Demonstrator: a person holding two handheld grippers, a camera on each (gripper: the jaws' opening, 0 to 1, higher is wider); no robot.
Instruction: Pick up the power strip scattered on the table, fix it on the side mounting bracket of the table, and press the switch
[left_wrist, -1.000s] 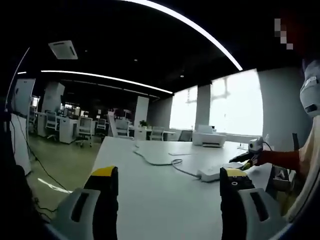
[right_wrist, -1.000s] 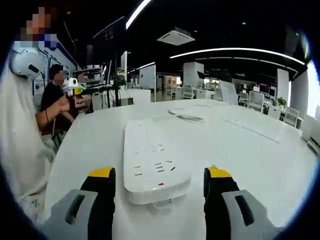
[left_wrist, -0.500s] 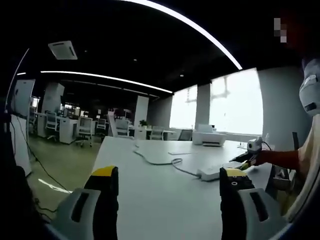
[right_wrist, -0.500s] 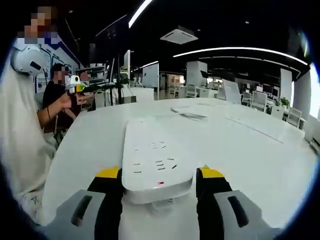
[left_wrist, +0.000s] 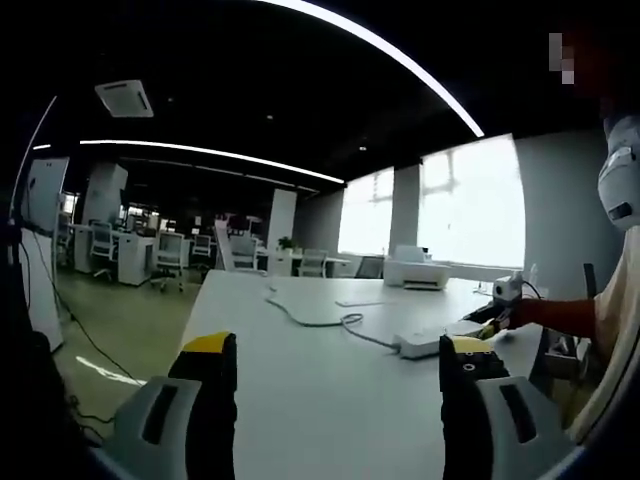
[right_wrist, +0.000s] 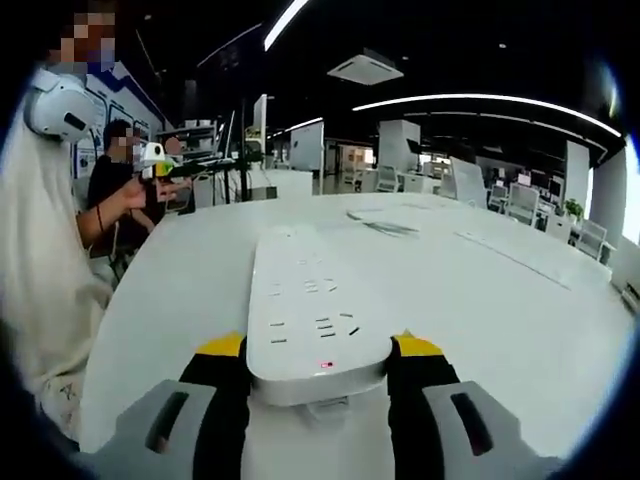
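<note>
R gripper (right_wrist: 318, 352) fingers clamp near end of flat white plastic power strip (right_wrist: 312, 315) on white tabletop (right_wrist: 520, 320), w/ grip set for lifting; L gripper (left_wrist: 335, 358) fingers spread wide, empty, beside strip.

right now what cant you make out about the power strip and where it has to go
- Power strip, right gripper view: the near end's underside and sides are hidden by the right claw shut on it; the far end blurs into the white table.
- Switch: a small red mark at the near end, too small to read.
- Left gripper view: the strip is partly behind the left claw's tip.
- Side mounting bracket: cannot be made out.
</note>
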